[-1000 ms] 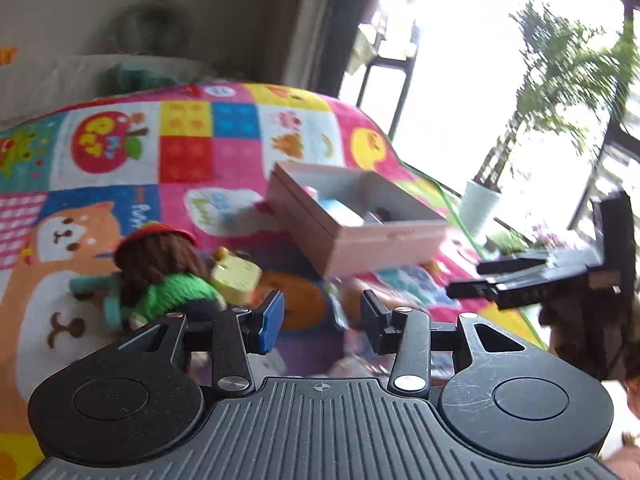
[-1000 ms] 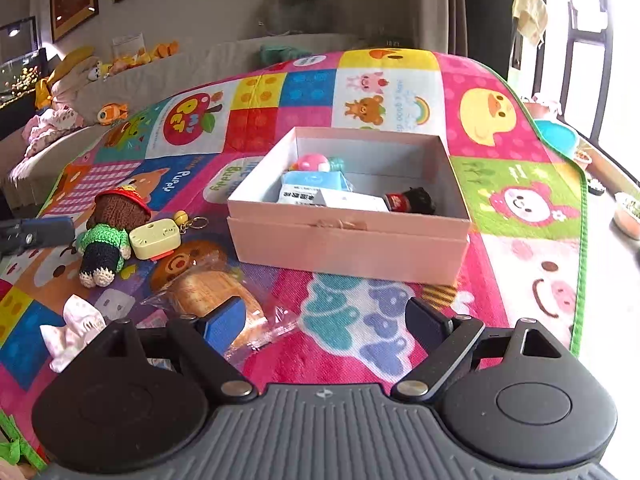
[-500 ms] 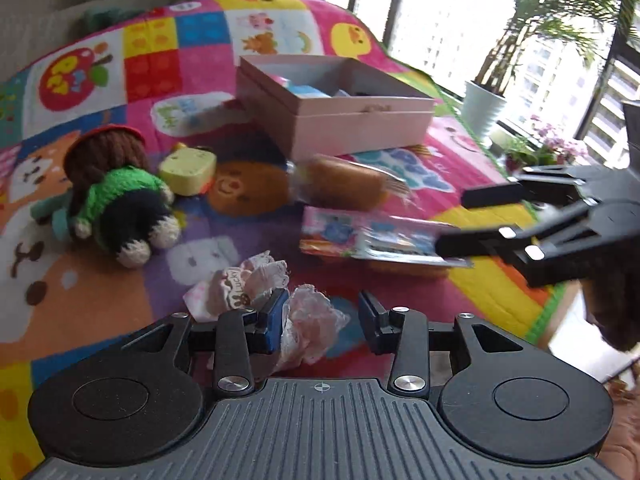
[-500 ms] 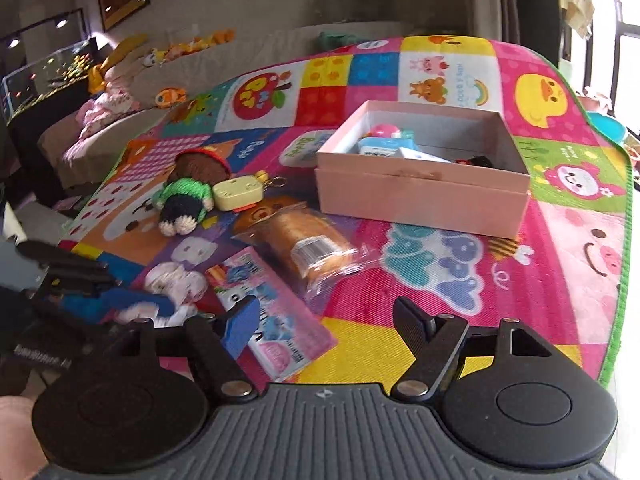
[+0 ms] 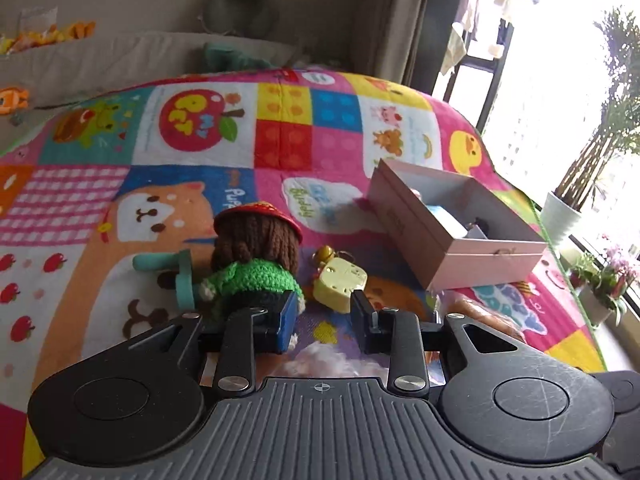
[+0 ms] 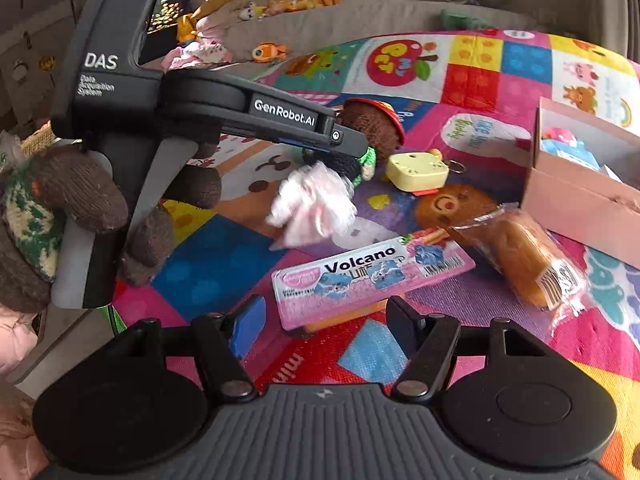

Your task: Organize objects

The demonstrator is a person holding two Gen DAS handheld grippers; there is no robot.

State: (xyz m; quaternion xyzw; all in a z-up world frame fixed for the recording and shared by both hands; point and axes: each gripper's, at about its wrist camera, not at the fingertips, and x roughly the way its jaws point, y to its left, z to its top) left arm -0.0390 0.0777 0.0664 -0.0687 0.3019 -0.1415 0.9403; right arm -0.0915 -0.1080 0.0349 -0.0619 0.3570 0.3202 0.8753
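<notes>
A knitted doll [image 5: 256, 264] with a red hat and green jumper lies on the colourful play mat [image 5: 180, 188]. A yellow keychain toy [image 5: 340, 280] lies right of it. My left gripper [image 5: 324, 320] is open, low over the mat just in front of both; it also shows in the right wrist view [image 6: 352, 148] above a crumpled pink-white wrapper [image 6: 316, 204]. My right gripper [image 6: 320, 324] is open right behind a pink "Volcano" packet [image 6: 368, 280]. A wrapped bread roll [image 6: 528, 256] lies to its right. The open pink box [image 5: 452, 232] holds several small items.
A teal toy [image 5: 176, 272] lies left of the doll. A grey sofa with soft toys [image 6: 280, 8] runs along the back. Potted plants [image 5: 568, 208] stand by the window at the right, past the mat's edge.
My left gripper has moved forward over the wrapper to the doll and keychain toy. My right gripper has swung left and lower, closing in on the Volcano packet. Both stay open.
</notes>
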